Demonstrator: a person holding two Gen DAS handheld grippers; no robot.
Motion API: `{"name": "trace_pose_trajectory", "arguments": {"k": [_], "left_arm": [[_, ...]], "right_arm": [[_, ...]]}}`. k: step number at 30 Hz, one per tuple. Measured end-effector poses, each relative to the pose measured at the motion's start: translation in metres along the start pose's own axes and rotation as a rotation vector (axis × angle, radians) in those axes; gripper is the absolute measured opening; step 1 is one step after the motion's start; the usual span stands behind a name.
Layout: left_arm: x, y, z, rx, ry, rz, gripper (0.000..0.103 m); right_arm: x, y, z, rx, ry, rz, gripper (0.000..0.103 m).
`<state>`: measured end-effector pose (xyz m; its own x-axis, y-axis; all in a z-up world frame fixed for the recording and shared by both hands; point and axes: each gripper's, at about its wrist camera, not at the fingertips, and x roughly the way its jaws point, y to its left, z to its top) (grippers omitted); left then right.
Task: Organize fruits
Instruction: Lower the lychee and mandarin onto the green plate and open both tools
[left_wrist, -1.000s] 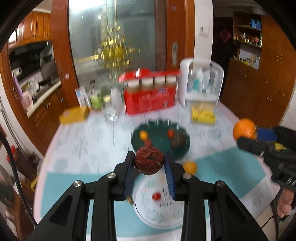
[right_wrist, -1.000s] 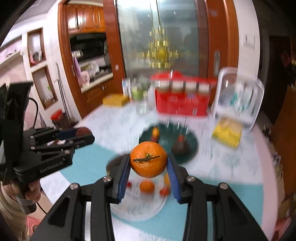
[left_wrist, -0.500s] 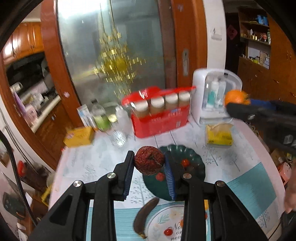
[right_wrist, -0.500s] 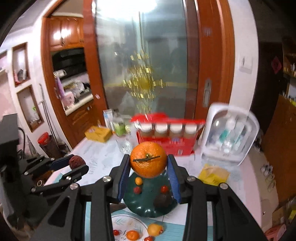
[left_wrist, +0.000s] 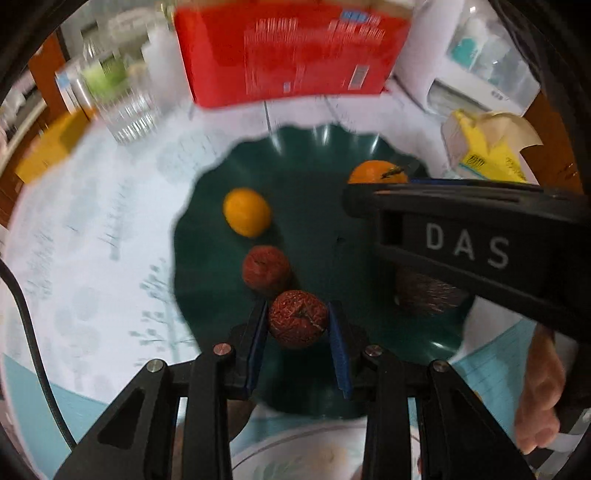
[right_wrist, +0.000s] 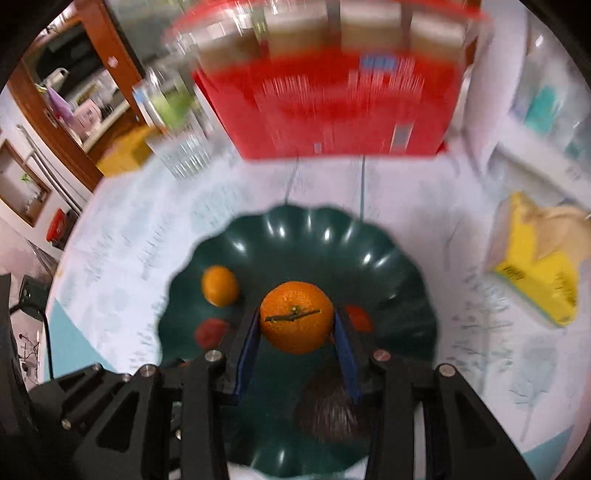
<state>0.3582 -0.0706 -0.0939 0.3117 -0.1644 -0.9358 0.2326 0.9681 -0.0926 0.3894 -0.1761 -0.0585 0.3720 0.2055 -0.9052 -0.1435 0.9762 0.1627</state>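
Observation:
My left gripper (left_wrist: 298, 325) is shut on a dark red wrinkled fruit (left_wrist: 297, 318) and holds it low over the near side of the dark green scalloped plate (left_wrist: 207, 206). My right gripper (right_wrist: 295, 325) is shut on an orange (right_wrist: 295, 316) over the middle of the same plate (right_wrist: 391, 266); it also crosses the left wrist view (left_wrist: 461, 236). On the plate lie a small yellow-orange fruit (left_wrist: 246, 211), a second dark red fruit (left_wrist: 266, 270), a small red fruit (right_wrist: 357, 317) and a dark brown fruit (left_wrist: 428, 295).
A red carton (left_wrist: 291, 51) stands behind the plate, with a drinking glass (left_wrist: 129, 110) and bottles to its left. A yellow tissue pack (right_wrist: 535, 273) lies to the right. A white patterned plate (left_wrist: 295, 458) sits just in front of the green plate.
Both grippers have dropped from high above the table down over the green plate, each still holding its fruit. The view is now close and blurred.

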Motion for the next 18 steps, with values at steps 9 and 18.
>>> {"name": "trace_pose_trajectory", "arguments": {"k": [9, 18], "left_arm": [[0.015, 0.006, -0.004, -0.028, -0.005, -0.055, 0.048], [-0.029, 0.003, -0.016, -0.007, -0.054, -0.056, 0.061]], "right_arm": [[0.034, 0.004, -0.003, -0.018, 0.052, 0.026, 0.041], [0.006, 0.003, -0.01, -0.014, 0.04, 0.055, 0.041]]}}
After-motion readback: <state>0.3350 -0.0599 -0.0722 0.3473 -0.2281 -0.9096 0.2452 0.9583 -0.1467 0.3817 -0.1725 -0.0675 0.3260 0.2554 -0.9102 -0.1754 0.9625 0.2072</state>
